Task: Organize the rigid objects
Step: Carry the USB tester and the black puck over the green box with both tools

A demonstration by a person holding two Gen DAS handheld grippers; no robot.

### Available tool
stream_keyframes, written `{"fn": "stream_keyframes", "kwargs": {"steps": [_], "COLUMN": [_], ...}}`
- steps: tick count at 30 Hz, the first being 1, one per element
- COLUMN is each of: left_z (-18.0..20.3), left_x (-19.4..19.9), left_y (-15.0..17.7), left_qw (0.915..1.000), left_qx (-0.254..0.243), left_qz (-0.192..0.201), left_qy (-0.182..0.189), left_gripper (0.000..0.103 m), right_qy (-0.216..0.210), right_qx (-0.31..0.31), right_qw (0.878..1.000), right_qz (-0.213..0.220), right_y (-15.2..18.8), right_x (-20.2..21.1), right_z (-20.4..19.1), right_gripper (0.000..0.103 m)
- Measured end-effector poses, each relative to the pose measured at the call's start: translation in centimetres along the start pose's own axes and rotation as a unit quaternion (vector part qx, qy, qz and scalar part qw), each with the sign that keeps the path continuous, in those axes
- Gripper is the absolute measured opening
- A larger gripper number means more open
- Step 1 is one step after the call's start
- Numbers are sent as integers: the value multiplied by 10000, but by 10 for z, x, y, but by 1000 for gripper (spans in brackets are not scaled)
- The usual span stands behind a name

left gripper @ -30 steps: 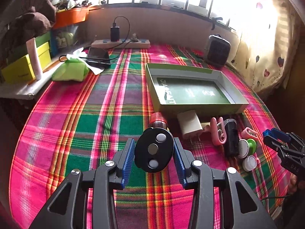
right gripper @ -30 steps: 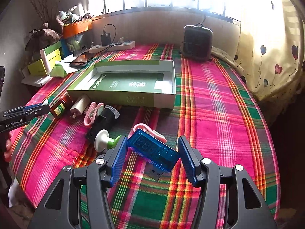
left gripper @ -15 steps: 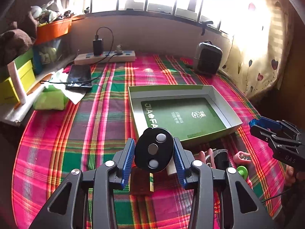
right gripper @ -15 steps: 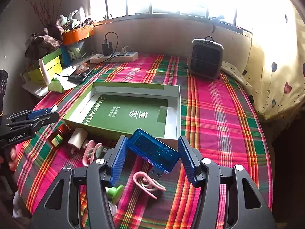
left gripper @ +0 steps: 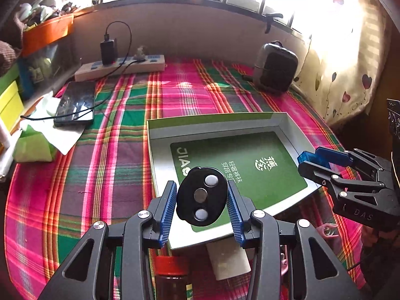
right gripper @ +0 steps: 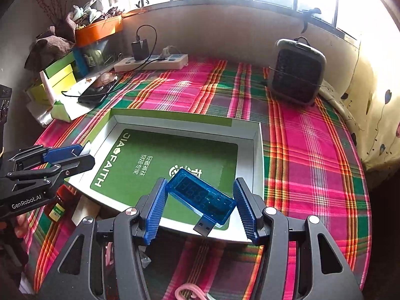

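Left wrist view: the left gripper [left gripper: 202,197] pinches a black fob [left gripper: 202,196], now over the box [left gripper: 160,155] at 6 o'clock, closer than before. A bottle [left gripper: 172,272] and charger [left gripper: 228,260] lie beneath, unseen clearly elsewhere.

Right wrist view: the right gripper [right gripper: 198,201] pinches a blue USB tester [right gripper: 201,198], now above the box's [right gripper: 258,150] near edge. Only here, a heater [right gripper: 296,75] stands at 1 o'clock.

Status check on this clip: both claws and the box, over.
Left claw shut on black three-button remote. Right claw shut on blue USB tester. Both over open green box, box empty, nothing in the way.
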State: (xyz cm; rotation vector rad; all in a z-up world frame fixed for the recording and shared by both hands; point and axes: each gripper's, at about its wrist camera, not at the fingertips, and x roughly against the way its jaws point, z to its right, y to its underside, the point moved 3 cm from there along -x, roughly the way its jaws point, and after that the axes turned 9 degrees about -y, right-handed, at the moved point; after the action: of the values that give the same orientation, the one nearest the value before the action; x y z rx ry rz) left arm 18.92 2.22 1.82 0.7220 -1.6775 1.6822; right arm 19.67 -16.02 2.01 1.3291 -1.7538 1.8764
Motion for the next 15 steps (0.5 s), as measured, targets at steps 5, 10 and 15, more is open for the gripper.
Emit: {"fn": "stream_keyframes", "kwargs": {"steps": [5,10,15], "left_z": [7,9,13], "left_x": [-14,-25,-29], "left_y": [-2,-1,-2], "left_qw": [9999,9996,9994], "left_qx": [-113,-171,-248], "left_qz": [-120,-221,-218], "left_qy": [11,-48,-61], "left_gripper": [39,39,39], "right_qy": [9,33,64], "right_qx": [-24,0,-6], "right_qw": [9999,9997,9996], "right_qz": [-127,-238,-267], "right_y": [-4,-5,-3], "right_x": [-17,-28,-34], "right_z": [3,4,4], "right_gripper": [55,55,55]}}
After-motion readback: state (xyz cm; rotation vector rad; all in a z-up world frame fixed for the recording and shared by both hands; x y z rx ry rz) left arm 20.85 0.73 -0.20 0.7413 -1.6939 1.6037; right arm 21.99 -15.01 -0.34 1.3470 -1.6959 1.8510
